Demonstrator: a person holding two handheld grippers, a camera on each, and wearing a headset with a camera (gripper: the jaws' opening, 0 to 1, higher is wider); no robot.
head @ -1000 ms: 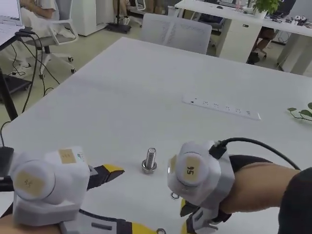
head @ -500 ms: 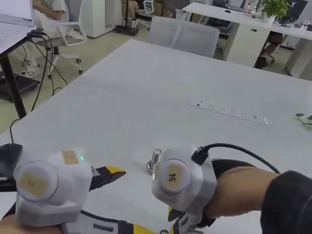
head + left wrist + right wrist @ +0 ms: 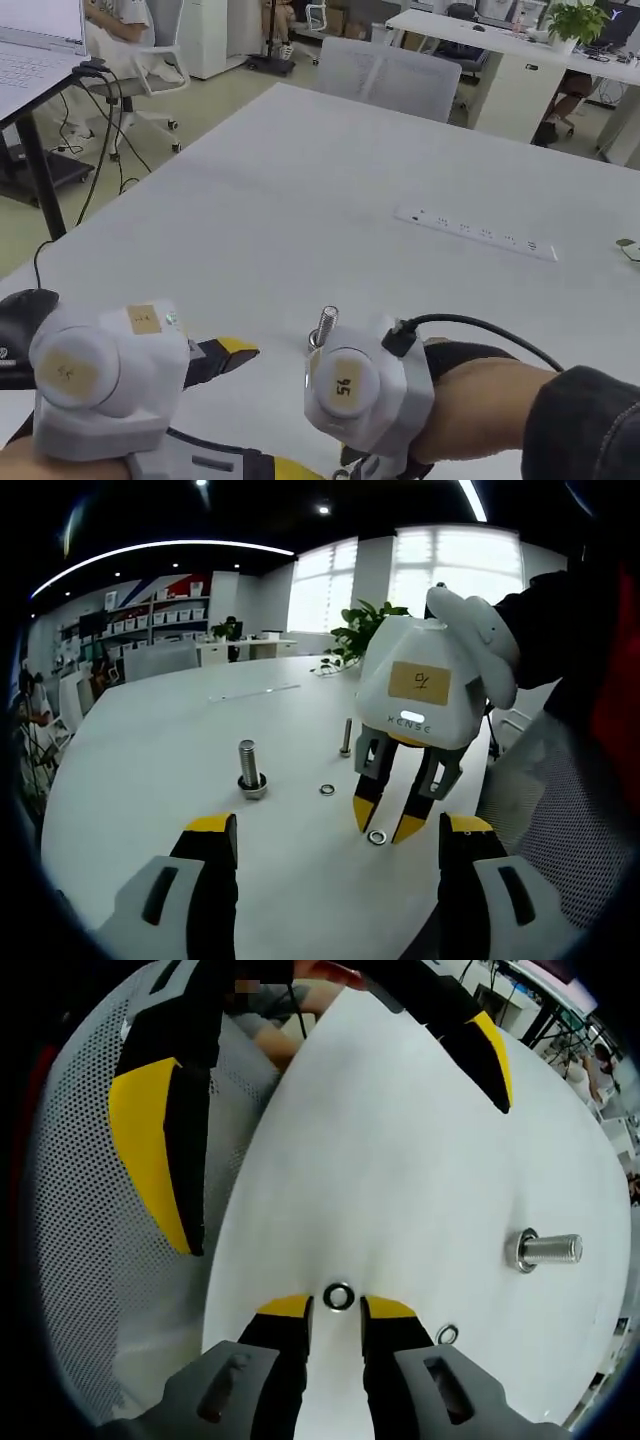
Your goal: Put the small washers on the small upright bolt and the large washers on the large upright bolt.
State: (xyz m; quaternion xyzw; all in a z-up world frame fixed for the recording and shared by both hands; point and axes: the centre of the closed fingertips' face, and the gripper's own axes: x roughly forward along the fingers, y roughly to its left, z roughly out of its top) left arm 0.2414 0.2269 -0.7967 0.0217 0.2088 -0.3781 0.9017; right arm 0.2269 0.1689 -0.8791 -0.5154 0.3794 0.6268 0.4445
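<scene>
On the white table (image 3: 300, 200) my right gripper (image 3: 337, 1310) points down, open a little, with a washer (image 3: 339, 1296) lying just ahead between its yellow tips. The left gripper view shows that washer (image 3: 378, 836) under the right gripper (image 3: 385, 822). A large upright bolt (image 3: 250, 770) has a washer at its foot, a thin small bolt (image 3: 346, 738) stands farther off, and a small washer (image 3: 327, 789) lies between them. The large bolt (image 3: 545, 1250) and small washer (image 3: 447, 1334) lie to the right. My left gripper (image 3: 338, 825) is wide open and holds nothing. A bolt (image 3: 325, 322) pokes up behind the right gripper (image 3: 365, 390).
A white power strip (image 3: 480, 232) lies far right on the table. A grey chair (image 3: 390, 70) stands at the far edge, a laptop (image 3: 30, 40) on a side desk to the left. A black object (image 3: 20, 320) sits at the near left edge.
My right gripper has moved left and nearer to me, and now hides the bolt's base and the washer seen under it earlier. The head camera has shifted. The left gripper has held still.
</scene>
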